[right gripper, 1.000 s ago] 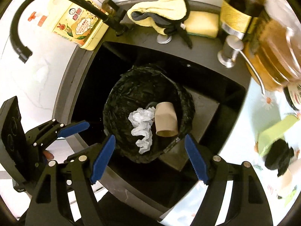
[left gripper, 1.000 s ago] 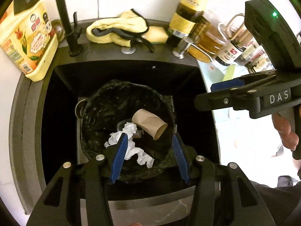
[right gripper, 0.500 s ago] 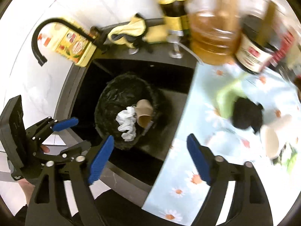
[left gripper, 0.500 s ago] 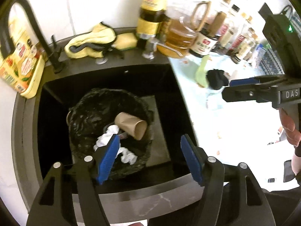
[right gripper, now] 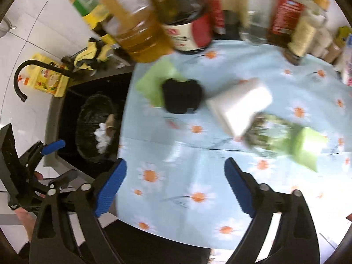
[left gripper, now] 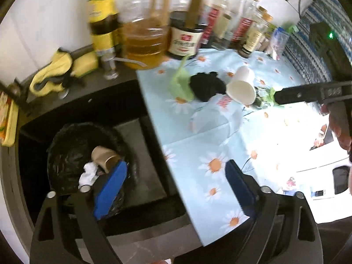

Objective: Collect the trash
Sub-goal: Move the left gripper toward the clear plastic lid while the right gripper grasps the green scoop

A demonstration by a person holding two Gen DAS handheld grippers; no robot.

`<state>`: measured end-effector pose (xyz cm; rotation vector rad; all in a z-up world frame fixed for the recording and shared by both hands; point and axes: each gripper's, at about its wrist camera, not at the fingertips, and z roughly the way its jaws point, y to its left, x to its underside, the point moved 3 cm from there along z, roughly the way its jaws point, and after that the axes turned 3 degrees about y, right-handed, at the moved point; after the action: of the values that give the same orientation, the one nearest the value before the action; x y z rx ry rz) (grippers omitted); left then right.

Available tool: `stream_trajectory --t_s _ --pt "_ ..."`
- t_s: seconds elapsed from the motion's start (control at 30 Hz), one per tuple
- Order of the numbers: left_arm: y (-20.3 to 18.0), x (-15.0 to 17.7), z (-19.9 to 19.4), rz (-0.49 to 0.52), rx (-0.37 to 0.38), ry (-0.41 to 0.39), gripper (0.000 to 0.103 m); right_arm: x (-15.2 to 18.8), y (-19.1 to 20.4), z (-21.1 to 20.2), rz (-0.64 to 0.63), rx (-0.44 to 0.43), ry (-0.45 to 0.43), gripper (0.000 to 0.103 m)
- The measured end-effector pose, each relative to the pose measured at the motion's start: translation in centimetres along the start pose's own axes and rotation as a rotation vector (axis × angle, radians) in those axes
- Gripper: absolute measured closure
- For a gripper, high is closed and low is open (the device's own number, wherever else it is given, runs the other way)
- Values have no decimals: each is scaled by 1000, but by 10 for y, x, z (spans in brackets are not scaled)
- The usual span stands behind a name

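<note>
A black-lined trash bin (left gripper: 66, 149) (right gripper: 92, 118) stands in the dark sink and holds a cardboard tube (left gripper: 104, 155) and white tissue (left gripper: 88, 172). On the daisy tablecloth lie a tipped white paper cup (left gripper: 241, 85) (right gripper: 239, 105), a black crumpled wad (left gripper: 206, 85) (right gripper: 181, 95), a green scrap (left gripper: 179, 83) (right gripper: 157, 81) and a green wrapper (right gripper: 286, 140). My left gripper (left gripper: 176, 184) is open and empty over the sink's right edge. My right gripper (right gripper: 175, 187) is open and empty above the cloth, short of the cup.
Oil jug (left gripper: 143, 28), sauce jar (left gripper: 184, 37) and several bottles line the back wall. Yellow gloves (left gripper: 52, 77) and a sponge lie behind the sink. A black faucet (right gripper: 24, 77) and yellow detergent bottle (right gripper: 47, 81) stand at the left.
Both grippers swung right, from over the bin toward the tablecloth. The cup, black wad and green pieces came into fuller view. Both stayed open and empty.
</note>
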<state>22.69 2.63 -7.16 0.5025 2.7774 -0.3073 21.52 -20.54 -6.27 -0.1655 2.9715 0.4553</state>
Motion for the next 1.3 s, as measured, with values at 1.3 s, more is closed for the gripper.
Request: stream_trajectory --t_s 1.3 --pt "-119 -61 123 -17 -140 223 27 5 -175 65 -874 266 319 8"
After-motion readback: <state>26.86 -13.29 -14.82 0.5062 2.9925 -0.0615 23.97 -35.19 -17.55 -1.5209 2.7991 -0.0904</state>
